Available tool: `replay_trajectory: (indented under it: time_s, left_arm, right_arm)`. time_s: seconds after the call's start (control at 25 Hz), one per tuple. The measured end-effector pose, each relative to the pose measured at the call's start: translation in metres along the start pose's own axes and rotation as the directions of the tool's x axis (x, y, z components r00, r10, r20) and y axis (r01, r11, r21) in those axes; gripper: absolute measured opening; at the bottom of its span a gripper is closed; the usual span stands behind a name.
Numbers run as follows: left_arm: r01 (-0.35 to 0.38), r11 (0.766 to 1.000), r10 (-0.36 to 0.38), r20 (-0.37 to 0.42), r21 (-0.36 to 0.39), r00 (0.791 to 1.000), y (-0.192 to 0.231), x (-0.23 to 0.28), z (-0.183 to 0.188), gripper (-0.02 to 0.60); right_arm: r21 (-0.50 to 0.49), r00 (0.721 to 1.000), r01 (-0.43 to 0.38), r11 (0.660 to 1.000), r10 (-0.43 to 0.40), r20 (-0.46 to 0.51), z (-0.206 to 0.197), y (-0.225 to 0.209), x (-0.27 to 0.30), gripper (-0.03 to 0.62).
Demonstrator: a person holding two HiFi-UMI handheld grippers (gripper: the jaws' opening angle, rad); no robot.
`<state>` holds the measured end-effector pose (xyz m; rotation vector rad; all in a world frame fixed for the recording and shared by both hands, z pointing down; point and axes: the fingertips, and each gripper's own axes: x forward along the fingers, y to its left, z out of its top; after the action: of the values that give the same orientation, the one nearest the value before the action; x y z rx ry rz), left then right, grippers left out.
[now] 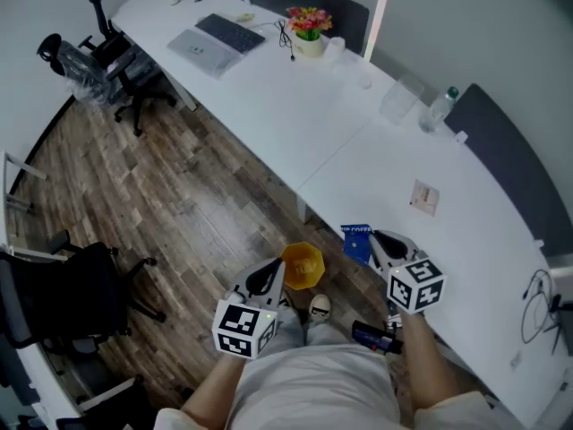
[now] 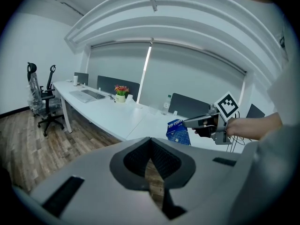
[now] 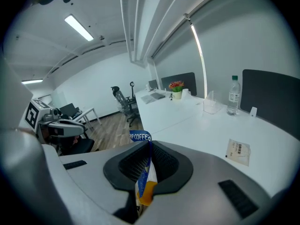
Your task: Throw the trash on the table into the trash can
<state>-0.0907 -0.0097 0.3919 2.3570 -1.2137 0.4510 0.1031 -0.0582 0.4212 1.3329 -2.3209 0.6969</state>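
A blue coffee packet (image 1: 356,243) hangs over the front edge of the white table (image 1: 358,150), and my right gripper (image 1: 380,241) is shut on it. In the right gripper view the packet (image 3: 145,184) is pinched upright between the jaws of that gripper (image 3: 149,146). The orange trash can (image 1: 303,265) stands on the wood floor just left of the packet. My left gripper (image 1: 267,279) hovers beside the can's left rim, shut and with nothing in it (image 2: 150,142). A small paper sachet (image 1: 424,197) lies flat on the table beyond the right gripper.
A water bottle (image 1: 439,110), a clear cup (image 1: 398,101), a flower pot (image 1: 309,25) and a laptop (image 1: 219,38) stand farther along the table. Office chairs (image 1: 107,65) are at the far left, and a dark chair (image 1: 63,298) at the near left. My shoe (image 1: 319,308) is below the can.
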Motion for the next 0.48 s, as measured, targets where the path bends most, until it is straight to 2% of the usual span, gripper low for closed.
replay_trajectory:
  time_s: [0.48]
  left_arm:
    - [-0.073,0.996,0.073,0.012,-0.055,0.997,0.022,-0.013,-0.021,0.000]
  right_arm:
    - [-0.045,0.987,-0.137,0.990,0.132,-0.094,-0.024,0.047,0.055,0.043]
